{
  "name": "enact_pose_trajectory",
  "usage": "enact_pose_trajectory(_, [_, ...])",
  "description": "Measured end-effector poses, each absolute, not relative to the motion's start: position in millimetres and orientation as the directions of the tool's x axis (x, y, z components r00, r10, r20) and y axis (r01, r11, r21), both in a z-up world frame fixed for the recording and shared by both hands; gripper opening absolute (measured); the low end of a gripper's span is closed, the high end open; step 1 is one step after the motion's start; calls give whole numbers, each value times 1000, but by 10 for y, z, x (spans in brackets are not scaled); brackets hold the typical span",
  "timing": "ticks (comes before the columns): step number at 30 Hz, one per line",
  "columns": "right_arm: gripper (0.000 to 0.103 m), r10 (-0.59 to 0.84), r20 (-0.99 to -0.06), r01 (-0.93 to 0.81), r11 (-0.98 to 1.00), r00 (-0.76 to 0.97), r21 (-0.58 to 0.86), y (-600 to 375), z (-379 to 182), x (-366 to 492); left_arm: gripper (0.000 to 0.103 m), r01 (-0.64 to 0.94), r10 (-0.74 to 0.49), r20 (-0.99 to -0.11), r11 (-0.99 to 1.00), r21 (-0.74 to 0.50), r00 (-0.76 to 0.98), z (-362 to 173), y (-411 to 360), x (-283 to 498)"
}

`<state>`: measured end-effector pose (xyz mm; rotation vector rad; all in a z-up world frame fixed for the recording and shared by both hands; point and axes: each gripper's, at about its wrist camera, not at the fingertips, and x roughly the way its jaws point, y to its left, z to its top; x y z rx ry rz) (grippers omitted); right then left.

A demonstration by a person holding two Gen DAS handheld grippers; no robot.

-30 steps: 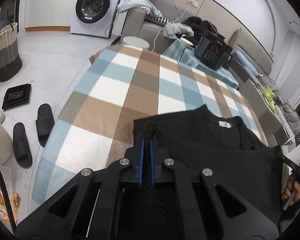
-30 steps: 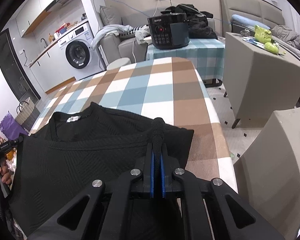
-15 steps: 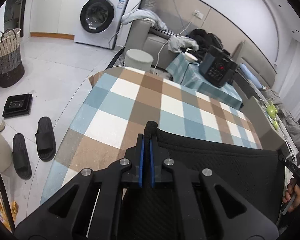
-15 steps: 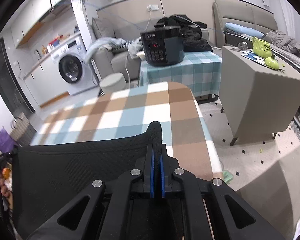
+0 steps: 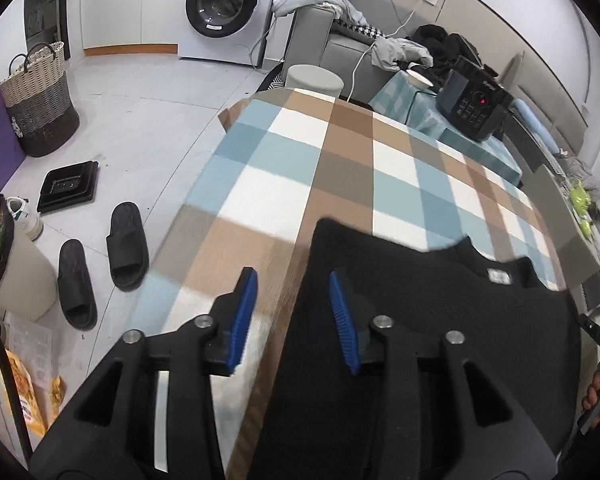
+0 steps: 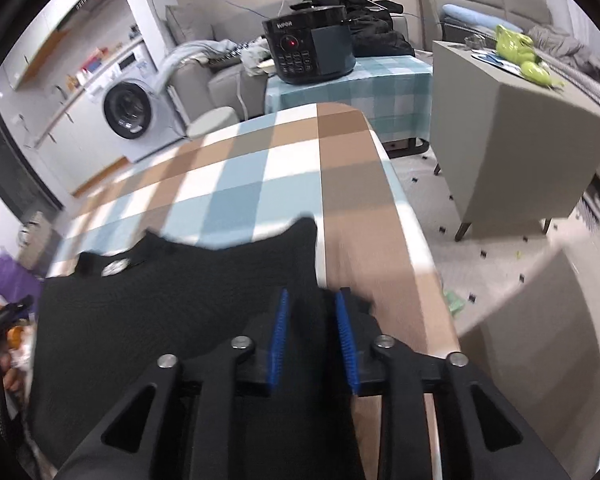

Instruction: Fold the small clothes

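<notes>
A small black knit top (image 5: 440,320) lies flat on the checked table (image 5: 340,160), its neck label toward the far side. My left gripper (image 5: 292,312) is open over the top's left edge, one pad over bare cloth of the table, the other over the garment. In the right wrist view the same top (image 6: 172,312) spreads to the left. My right gripper (image 6: 312,332) is open over the top's right edge, holding nothing.
A black pressure cooker (image 6: 310,50) stands on a small checked table beyond. A grey cabinet (image 6: 516,132) is to the right. On the floor left are slippers (image 5: 100,260), a black tray (image 5: 70,186) and a woven basket (image 5: 38,98). A washing machine (image 5: 224,8) is at the back.
Both grippers were shut on the top's edges and held them lifted; now both have opened and the top lies released on the table.
</notes>
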<state>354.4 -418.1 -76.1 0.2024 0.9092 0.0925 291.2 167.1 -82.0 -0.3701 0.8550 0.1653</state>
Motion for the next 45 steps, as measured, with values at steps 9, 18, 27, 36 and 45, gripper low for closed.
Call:
enact_pose_trajectory(9, [45,403,-711,15,864,576,502,-4577,-942,1989,53,-273,-102,-765,897,-347,636,-845,1638,1658])
enact_pose_trajectory(18, [45,478,-682,-5,821,554,571,-4451,-1103,1506,54,-223,-211,-781,886,-407,588,-1096,1319,900])
enact_pose_trajectory(27, [7,348,-731,-141,933,587,331,-4092,-847,1340,54,-169,-238,-776,900,-402,584,-1099,1182,635])
enact_pose_trajectory(36, [34,412,-730,-102,897,545,430,-4301,-945,1385,54,-165,-239,-776,901,-401,583,-1112,1233,583])
enact_pose_trajectory(45, [7,327,-746,-100,938,581,333,-4118,-927,1432,5,-156,-243,-710,881,-447,661,-1029,1246,635])
